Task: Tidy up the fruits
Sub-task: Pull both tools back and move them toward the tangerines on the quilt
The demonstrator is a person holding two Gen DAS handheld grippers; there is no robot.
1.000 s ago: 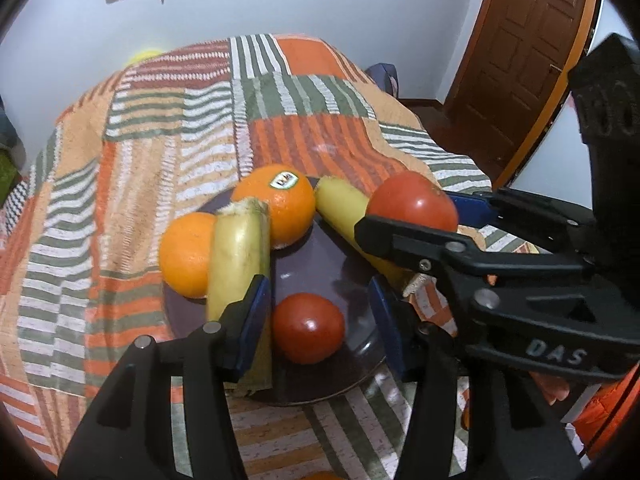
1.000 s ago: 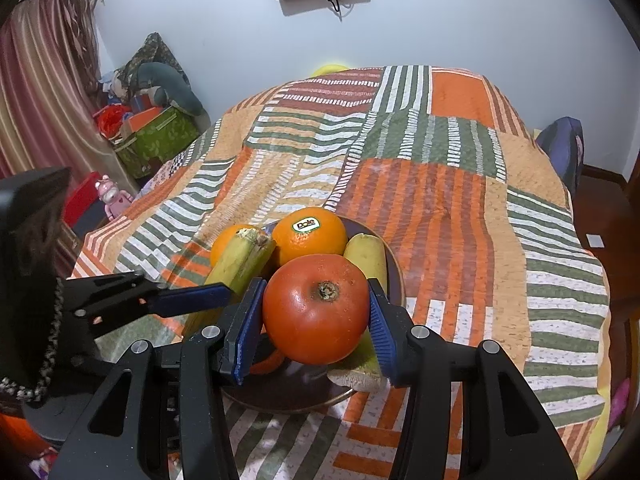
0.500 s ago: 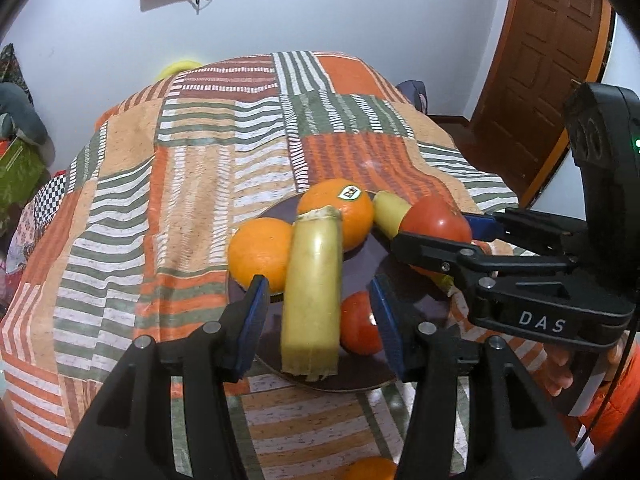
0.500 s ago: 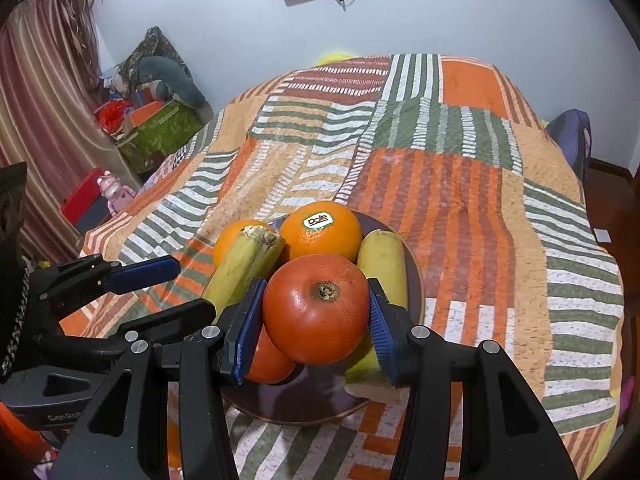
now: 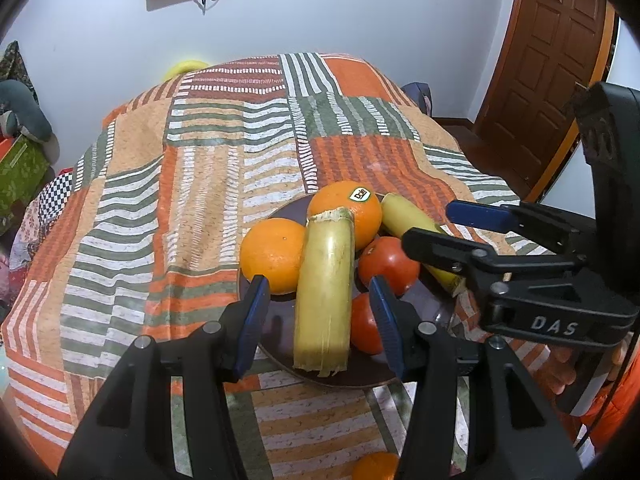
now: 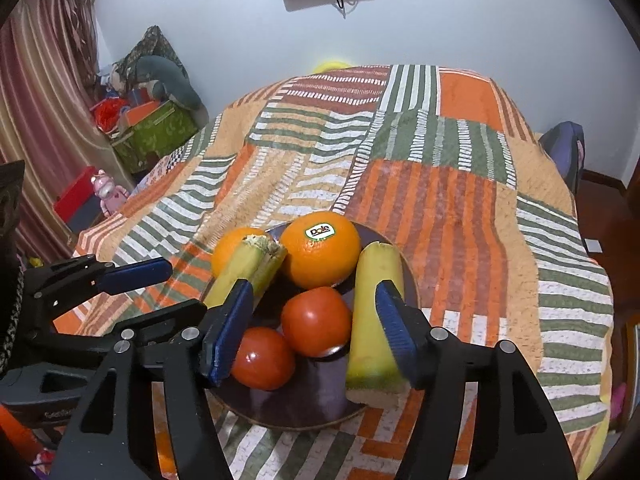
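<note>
Six pieces sit on the plate (image 6: 408,276) ahead of your jaws: two oranges, two tomatoes, two yellow stalks. Right gripper (image 6: 314,330) and left gripper (image 5: 318,322) both gape, holding nothing. One loose orange (image 5: 374,466) below the left jaws remains to plate.

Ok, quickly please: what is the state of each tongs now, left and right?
Left tongs: open, holding nothing, around the sugarcane piece.
Right tongs: open, holding nothing, above a tomato.
</note>
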